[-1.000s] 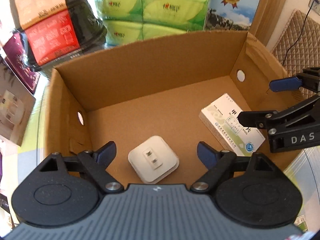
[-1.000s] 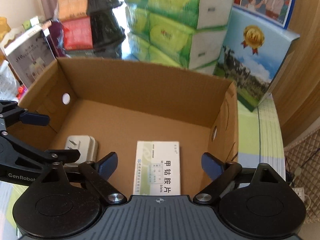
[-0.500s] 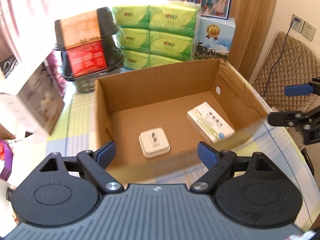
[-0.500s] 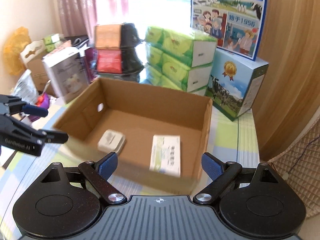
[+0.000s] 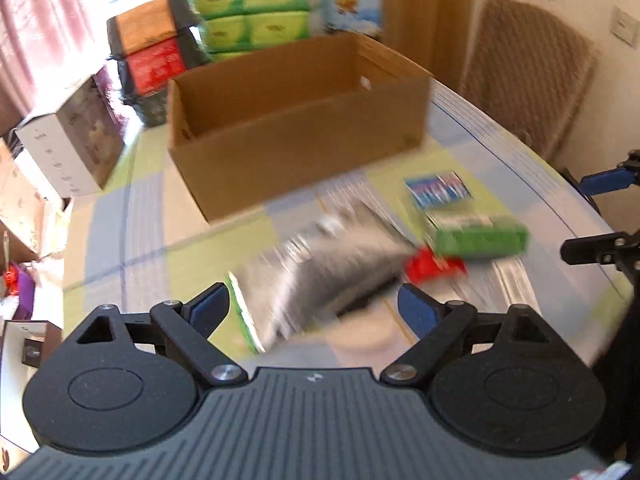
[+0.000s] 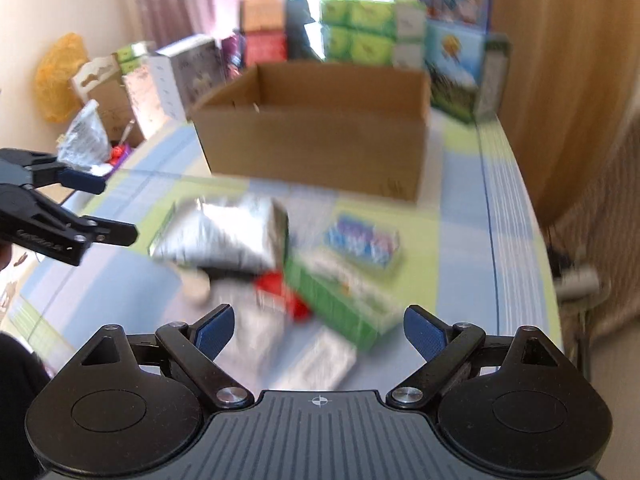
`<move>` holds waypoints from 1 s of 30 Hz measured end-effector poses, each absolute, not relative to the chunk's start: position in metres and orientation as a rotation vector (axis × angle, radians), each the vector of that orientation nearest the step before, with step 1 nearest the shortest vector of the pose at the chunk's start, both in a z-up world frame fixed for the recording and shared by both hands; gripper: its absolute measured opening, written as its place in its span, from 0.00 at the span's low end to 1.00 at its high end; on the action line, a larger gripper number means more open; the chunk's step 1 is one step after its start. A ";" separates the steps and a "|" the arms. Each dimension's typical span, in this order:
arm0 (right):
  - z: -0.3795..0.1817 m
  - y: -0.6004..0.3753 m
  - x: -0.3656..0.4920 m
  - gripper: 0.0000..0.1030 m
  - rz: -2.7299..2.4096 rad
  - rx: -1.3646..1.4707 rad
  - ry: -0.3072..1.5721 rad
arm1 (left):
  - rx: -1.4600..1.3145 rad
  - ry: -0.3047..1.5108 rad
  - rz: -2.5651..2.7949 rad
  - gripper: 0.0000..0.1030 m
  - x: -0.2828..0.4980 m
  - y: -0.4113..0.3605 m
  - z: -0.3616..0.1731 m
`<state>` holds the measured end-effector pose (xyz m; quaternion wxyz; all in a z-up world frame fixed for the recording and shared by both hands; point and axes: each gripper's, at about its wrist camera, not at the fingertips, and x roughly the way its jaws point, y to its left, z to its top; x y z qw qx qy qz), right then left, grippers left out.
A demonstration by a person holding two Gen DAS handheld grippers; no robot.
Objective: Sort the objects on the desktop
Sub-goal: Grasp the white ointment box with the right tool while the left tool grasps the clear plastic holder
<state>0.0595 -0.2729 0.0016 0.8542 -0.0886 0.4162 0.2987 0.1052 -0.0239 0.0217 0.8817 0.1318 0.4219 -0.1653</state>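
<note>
An open cardboard box (image 5: 304,120) (image 6: 316,136) stands at the back of the table. In front of it lies a blurred pile: a silver foil pouch (image 5: 320,256) (image 6: 224,236), a green box (image 5: 476,234) (image 6: 340,292), a small red item (image 5: 434,266) (image 6: 280,288) and a blue-and-pink packet (image 5: 438,188) (image 6: 364,240). My left gripper (image 5: 314,310) hangs open above the pouch, holding nothing. My right gripper (image 6: 320,330) is open and empty above the green box. Each gripper shows at the edge of the other's view.
Green tissue packs (image 5: 256,12), a blue milk carton box (image 6: 460,64), black and red packages (image 5: 156,60) and a white box (image 5: 72,140) crowd the back and left. A wicker chair (image 5: 528,72) stands beyond the table's right edge.
Both grippers have pulled back and up out of the cardboard box, leaving the white charger and medicine box inside. They now hang over the pile on the table, still open.
</note>
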 end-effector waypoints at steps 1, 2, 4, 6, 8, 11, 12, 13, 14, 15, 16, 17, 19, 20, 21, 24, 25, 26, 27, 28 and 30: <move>-0.006 -0.279 0.052 0.87 0.604 -0.153 0.896 | 0.275 0.885 -0.350 0.87 0.096 -0.026 0.015; -0.013 -0.285 0.044 0.87 0.582 -0.122 0.914 | 0.275 0.887 -0.356 0.87 0.089 -0.028 0.009; -0.026 -0.291 0.032 0.86 0.543 -0.071 0.939 | 0.262 0.889 -0.360 0.87 0.073 -0.032 -0.004; -0.040 -0.292 0.024 0.86 0.515 -0.044 0.960 | 0.225 0.890 -0.354 0.88 0.065 -0.034 -0.015; -0.052 -0.290 0.017 0.86 0.488 -0.042 0.982 | 0.188 0.898 -0.331 0.88 0.061 -0.035 -0.024; -0.065 -0.288 0.013 0.86 0.478 -0.030 0.985 | 0.135 0.906 -0.303 0.90 0.058 -0.034 -0.034; -0.069 -0.286 0.014 0.86 0.469 -0.028 0.984 | 0.119 0.907 -0.295 0.90 0.058 -0.033 -0.037; -0.072 -0.284 0.014 0.86 0.462 -0.026 0.982 | 0.106 0.909 -0.284 0.91 0.058 -0.032 -0.039; -0.075 -0.281 0.014 0.86 0.460 -0.027 0.981 | 0.096 0.911 -0.278 0.91 0.058 -0.031 -0.042; -0.077 -0.278 0.014 0.85 0.466 -0.028 0.982 | 0.081 0.912 -0.272 0.91 0.059 -0.029 -0.043; -0.082 -0.275 0.011 0.80 0.478 -0.025 0.980 | 0.069 0.916 -0.265 0.91 0.060 -0.028 -0.045; -0.085 -0.272 0.011 0.78 0.486 -0.025 0.977 | 0.057 0.920 -0.258 0.92 0.061 -0.026 -0.047; -0.089 -0.264 0.012 0.71 0.485 -0.037 0.972 | 0.037 0.926 -0.253 0.92 0.064 -0.024 -0.050; -0.093 -0.261 0.014 0.70 0.482 -0.040 0.972 | 0.030 0.928 -0.254 0.92 0.065 -0.024 -0.051; -0.096 -0.258 0.016 0.65 0.477 -0.043 0.975 | 0.027 0.932 -0.257 0.92 0.066 -0.024 -0.053; -0.101 -0.255 0.021 0.51 0.463 -0.074 0.960 | 0.028 0.944 -0.279 0.91 0.068 -0.029 -0.058; -0.101 -0.255 0.023 0.41 0.457 -0.086 0.955 | 0.022 0.949 -0.293 0.91 0.069 -0.030 -0.059; -0.101 -0.256 0.025 0.38 0.450 -0.088 0.953 | 0.017 0.953 -0.301 0.91 0.070 -0.032 -0.061; -0.101 -0.259 0.028 0.35 0.442 -0.081 0.953 | 0.016 0.955 -0.303 0.91 0.070 -0.034 -0.062; -0.101 -0.262 0.031 0.35 0.436 -0.074 0.954 | 0.018 0.955 -0.304 0.91 0.071 -0.037 -0.064; -0.101 -0.270 0.036 0.34 0.422 -0.065 0.953 | 0.011 0.952 -0.308 0.91 0.072 -0.042 -0.066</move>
